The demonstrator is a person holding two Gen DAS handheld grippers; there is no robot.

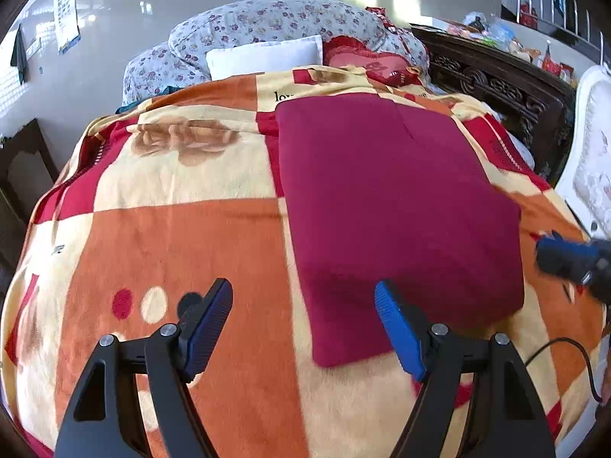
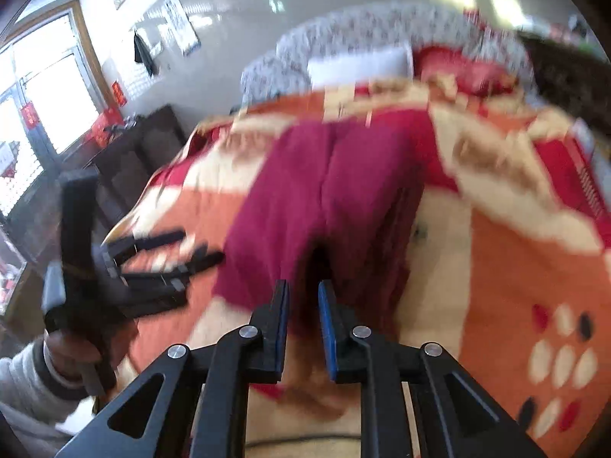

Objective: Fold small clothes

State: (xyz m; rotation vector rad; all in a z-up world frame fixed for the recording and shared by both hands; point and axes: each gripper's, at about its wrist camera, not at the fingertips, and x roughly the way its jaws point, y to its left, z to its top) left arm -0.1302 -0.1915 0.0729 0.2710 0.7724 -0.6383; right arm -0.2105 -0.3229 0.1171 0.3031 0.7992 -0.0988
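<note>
Garment: the maroon cloth (image 1: 397, 206) is lying folded flat on the checked blanket (image 1: 183, 244).
Left gripper (image 1: 303, 324): hovering at the cloth's near edge, fingers spread wide, holding nothing.
Right gripper (image 2: 303, 320): pointing at the cloth's near edge, fingers standing slightly apart, gripping nothing.

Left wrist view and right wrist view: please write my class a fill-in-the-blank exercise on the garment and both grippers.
1. The folded garment lying on the blanket is dark ____ in colour.
2. The left gripper has its jaws ____, with nothing between them.
3. Beyond the blanket, a ____ pillow lies against the floral quilt.
4. The right gripper has jaws set ____ than the left gripper's.

Missing words: red; open; white; narrower
</note>
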